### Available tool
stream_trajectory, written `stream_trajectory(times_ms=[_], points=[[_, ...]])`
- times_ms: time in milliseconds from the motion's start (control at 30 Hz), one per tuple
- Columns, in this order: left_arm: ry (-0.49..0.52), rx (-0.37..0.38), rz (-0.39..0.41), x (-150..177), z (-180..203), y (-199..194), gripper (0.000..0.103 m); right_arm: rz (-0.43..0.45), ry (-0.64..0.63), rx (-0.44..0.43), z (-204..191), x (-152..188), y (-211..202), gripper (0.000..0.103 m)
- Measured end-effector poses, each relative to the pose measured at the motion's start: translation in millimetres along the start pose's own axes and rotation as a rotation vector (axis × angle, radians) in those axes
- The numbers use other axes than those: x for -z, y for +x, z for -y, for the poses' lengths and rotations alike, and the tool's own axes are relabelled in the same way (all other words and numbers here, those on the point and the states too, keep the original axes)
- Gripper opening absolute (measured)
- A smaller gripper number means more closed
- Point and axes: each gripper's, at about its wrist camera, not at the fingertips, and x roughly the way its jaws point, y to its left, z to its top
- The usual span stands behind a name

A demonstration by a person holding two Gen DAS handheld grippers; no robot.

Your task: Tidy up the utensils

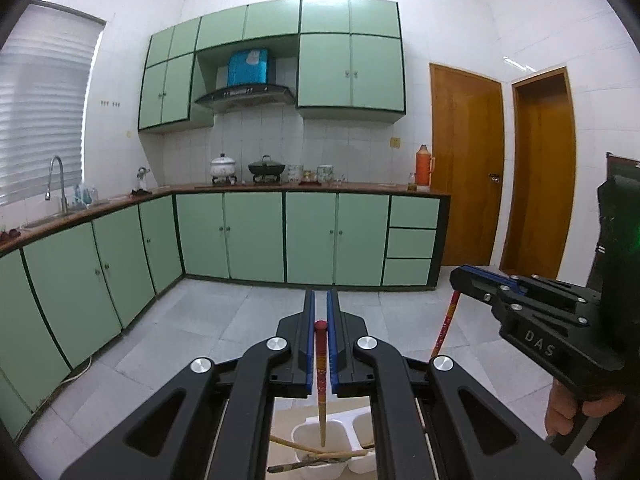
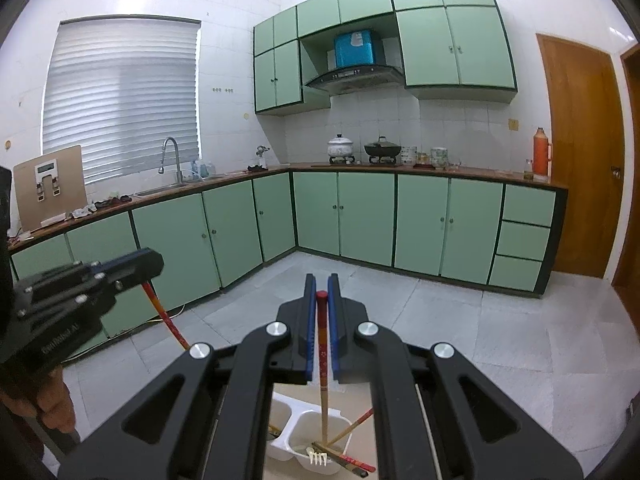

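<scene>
My left gripper is shut on a red-topped chopstick that hangs down into the left cup of a white two-cup holder. My right gripper is shut on a second red-topped chopstick that stands in the holder's right cup. Each gripper shows in the other's view: the right gripper with its chopstick, the left gripper with its chopstick. Other chopsticks and a small white fork lie in the cups.
The holder stands on a pale wooden surface right below both grippers. Beyond are a tiled floor, green base cabinets, a counter with pots and a sink, and wooden doors at the right.
</scene>
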Motion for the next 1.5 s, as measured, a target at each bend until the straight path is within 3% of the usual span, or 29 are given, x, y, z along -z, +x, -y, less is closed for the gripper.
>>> stream_trajectory(times_ms=[300, 433, 567, 600, 667, 833, 967, 1200, 1500], points=[[-0.006, -0.005, -0.110, 35.0, -4.6, 38.3, 0.006, -0.092, 0.021, 0.000, 4.4, 35.2, 30.9, 0.009], [-0.011, -0.010, -0.121, 44.4, -6.2, 31.7, 0.011, -0.090, 0.029, 0.013, 5.4, 47.0, 22.2, 0.029], [-0.018, -0.022, -0.097, 48.4, -5.2, 11.5, 0.037, -0.052, 0.026, 0.043, 7.5, 53.0, -4.7, 0.045], [-0.024, -0.024, -0.092, 49.7, -5.7, 5.2, 0.039, -0.036, 0.026, 0.051, 7.2, 54.8, -15.0, 0.048], [-0.045, -0.020, -0.083, 52.9, -7.5, -9.1, 0.045, -0.007, 0.028, 0.076, 9.6, 58.9, -33.2, 0.065], [-0.079, -0.063, -0.051, 68.9, -5.2, -50.3, 0.067, 0.025, 0.057, 0.141, 11.7, 82.4, -78.4, 0.088], [-0.092, -0.077, -0.054, 85.0, 0.1, -73.6, 0.080, -0.002, 0.074, 0.179, 9.8, 108.0, -104.9, 0.093], [-0.088, -0.096, -0.098, 118.6, 14.4, -103.8, 0.088, -0.052, 0.096, 0.164, -0.3, 139.5, -132.2, 0.097], [-0.029, -0.098, -0.103, 131.4, 37.5, -133.4, 0.097, -0.092, 0.096, 0.115, -18.8, 150.5, -149.1, 0.098]])
